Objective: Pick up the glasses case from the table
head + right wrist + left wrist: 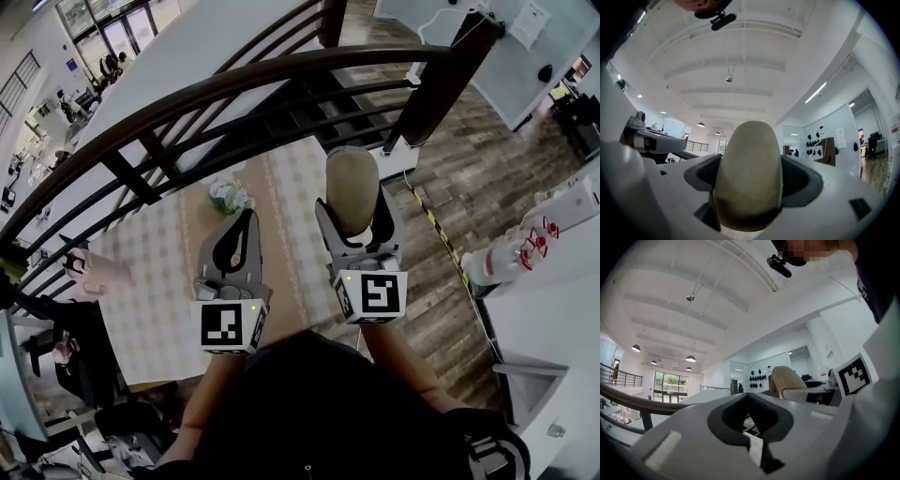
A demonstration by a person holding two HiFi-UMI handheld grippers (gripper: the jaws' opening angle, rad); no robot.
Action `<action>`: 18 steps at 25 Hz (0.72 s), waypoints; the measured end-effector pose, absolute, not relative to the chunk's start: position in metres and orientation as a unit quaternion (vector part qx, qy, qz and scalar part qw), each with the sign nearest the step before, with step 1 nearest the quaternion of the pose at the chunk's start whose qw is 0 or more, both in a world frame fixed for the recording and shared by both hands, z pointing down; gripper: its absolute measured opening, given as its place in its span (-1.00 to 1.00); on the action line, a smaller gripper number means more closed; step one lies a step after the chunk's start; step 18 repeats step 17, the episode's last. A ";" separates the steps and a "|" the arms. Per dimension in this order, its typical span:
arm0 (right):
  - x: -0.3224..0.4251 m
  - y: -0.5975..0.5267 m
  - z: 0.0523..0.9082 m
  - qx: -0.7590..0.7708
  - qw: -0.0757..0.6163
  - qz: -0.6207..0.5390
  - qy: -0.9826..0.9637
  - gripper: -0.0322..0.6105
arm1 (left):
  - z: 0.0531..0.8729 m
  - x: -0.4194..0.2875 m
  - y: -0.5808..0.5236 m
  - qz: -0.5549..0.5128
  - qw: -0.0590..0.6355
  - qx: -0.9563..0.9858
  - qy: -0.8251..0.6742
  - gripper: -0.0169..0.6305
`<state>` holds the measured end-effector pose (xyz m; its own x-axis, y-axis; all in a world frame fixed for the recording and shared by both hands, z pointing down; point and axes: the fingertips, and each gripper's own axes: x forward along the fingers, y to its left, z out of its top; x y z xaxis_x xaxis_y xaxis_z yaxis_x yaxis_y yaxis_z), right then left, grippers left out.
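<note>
Beige-olive glasses case (749, 176) clamped between the jaws of right gripper (749, 206), pressed on both flanks, rounded end standing out past the tips. Case shut; contents not to be seen. Held upright and lifted clear of the table (155, 291), in head view out beyond the table's far right edge.

Left gripper (751, 425): jaws brought together, only the dark notch between the pads, nothing in it. Raised beside right gripper, near it but apart; case in left gripper view off to the right.

Below both: checked cloth on the table, a small bunch of flowers (228, 195) at the far end. Dark curved railing (234, 86) crossing beyond the table. Wood floor (469, 187) to the right.
</note>
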<state>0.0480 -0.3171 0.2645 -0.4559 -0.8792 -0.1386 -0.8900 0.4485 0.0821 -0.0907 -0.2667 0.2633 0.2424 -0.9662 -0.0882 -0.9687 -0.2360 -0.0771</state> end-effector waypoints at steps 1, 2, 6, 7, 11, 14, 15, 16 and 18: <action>0.048 -0.317 0.266 -0.520 0.035 0.072 0.851 0.27 | 0.263 -0.090 -0.267 0.010 0.060 -0.787 0.614 -0.91; 0.048 -0.316 0.267 -0.519 0.032 0.072 0.851 0.27 | 0.263 -0.091 -0.266 0.011 0.060 -0.786 0.615 -0.91; 0.049 -0.315 0.270 -0.518 0.032 0.068 0.852 0.27 | 0.265 -0.092 -0.264 0.014 0.056 -0.781 0.622 -0.91; 0.049 -0.314 0.270 -0.516 0.030 0.069 0.853 0.27 | 0.266 -0.091 -0.263 0.014 0.056 -0.780 0.623 -0.91; 0.052 -0.314 0.272 -0.512 0.032 0.067 0.856 0.27 | 0.268 -0.088 -0.260 0.012 0.056 -0.777 0.627 -0.91; 0.055 -0.314 0.275 -0.516 0.046 0.059 0.853 0.27 | 0.268 -0.088 -0.258 0.011 0.058 -0.773 0.632 -0.91; 0.056 -0.314 0.276 -0.517 0.048 0.057 0.853 0.27 | 0.268 -0.088 -0.257 0.010 0.058 -0.772 0.633 -0.91; 0.056 -0.313 0.277 -0.517 0.048 0.057 0.853 0.27 | 0.269 -0.088 -0.257 0.009 0.059 -0.771 0.635 -0.91; 0.057 -0.313 0.278 -0.516 0.048 0.057 0.853 0.27 | 0.270 -0.088 -0.256 0.009 0.059 -0.770 0.636 -0.91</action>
